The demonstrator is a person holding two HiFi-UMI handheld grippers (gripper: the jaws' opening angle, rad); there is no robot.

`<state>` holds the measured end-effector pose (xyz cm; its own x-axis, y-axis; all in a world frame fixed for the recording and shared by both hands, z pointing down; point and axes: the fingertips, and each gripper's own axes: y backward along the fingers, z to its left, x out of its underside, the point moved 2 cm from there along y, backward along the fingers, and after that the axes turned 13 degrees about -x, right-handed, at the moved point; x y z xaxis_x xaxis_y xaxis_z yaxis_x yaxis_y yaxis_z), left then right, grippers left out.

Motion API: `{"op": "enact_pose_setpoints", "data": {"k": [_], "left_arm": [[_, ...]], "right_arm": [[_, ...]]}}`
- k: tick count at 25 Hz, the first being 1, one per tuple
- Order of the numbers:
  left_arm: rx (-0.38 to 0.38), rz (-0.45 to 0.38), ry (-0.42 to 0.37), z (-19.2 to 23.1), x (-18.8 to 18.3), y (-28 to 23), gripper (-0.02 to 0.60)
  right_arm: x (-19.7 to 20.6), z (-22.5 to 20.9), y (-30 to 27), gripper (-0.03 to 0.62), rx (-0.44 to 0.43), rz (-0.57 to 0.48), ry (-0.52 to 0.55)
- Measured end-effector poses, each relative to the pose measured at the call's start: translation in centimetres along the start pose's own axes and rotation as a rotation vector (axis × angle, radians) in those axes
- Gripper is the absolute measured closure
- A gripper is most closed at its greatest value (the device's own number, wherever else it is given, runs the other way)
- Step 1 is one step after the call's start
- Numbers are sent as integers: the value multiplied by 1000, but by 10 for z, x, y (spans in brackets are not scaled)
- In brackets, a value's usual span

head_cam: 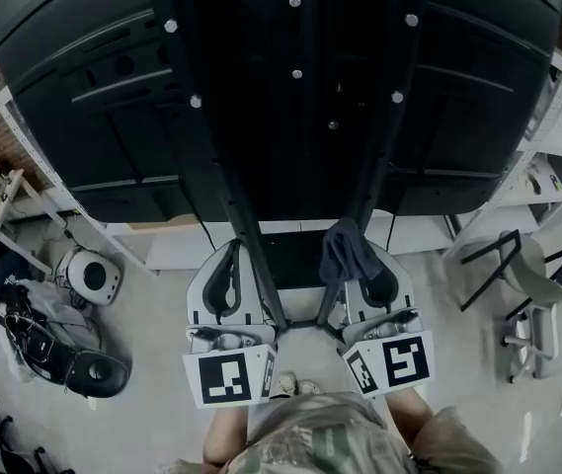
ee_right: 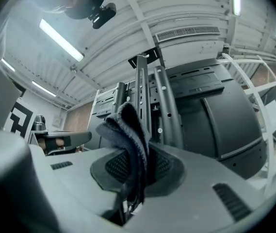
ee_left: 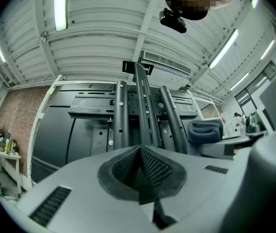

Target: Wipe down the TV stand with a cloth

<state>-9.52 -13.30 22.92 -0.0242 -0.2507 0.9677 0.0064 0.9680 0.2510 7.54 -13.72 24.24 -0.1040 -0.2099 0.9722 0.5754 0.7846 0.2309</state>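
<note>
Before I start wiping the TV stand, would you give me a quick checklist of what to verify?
1. Cloth clamped in right tongs: ok.
2. Left tongs shut with nothing between them: ok.
3. TV stand uprights ahead of both tongs: ok.
4. Enough cloth sticking out past the tongs to wipe with: ok.
5. Cloth touching the stand: cannot tell.
</note>
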Motion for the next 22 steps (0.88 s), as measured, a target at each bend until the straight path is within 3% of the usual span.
{"op": "enact_pose_setpoints", "data": {"k": [3,5,9,11,14,18,22], "left_arm": [[-9,1,-11,5,0,0,566],[-16,0,-16,10,-1,0,566],[-32,-6,-26,21,-5,-2,566],[-38,-20,-26,27,-9,-3,566],[-52,-19,-49,39,-12,-4,566],[-72,-24,-49,55,-17,-5,566],[-91,-13,-50,72,-12,-6,566]], "right_arm": [[-25,16,-20,537,-42,-36,89],[-52,29,-41,537,-38,-59,223],[-112,51,-90,537,36,9,602],[-147,63,-114,537,70,-9,762],[-188,79,-147,537,133,-29,945],[-219,90,-189,537,228,34,1186],[-227,94,-219,537,267,126,1313]]}}
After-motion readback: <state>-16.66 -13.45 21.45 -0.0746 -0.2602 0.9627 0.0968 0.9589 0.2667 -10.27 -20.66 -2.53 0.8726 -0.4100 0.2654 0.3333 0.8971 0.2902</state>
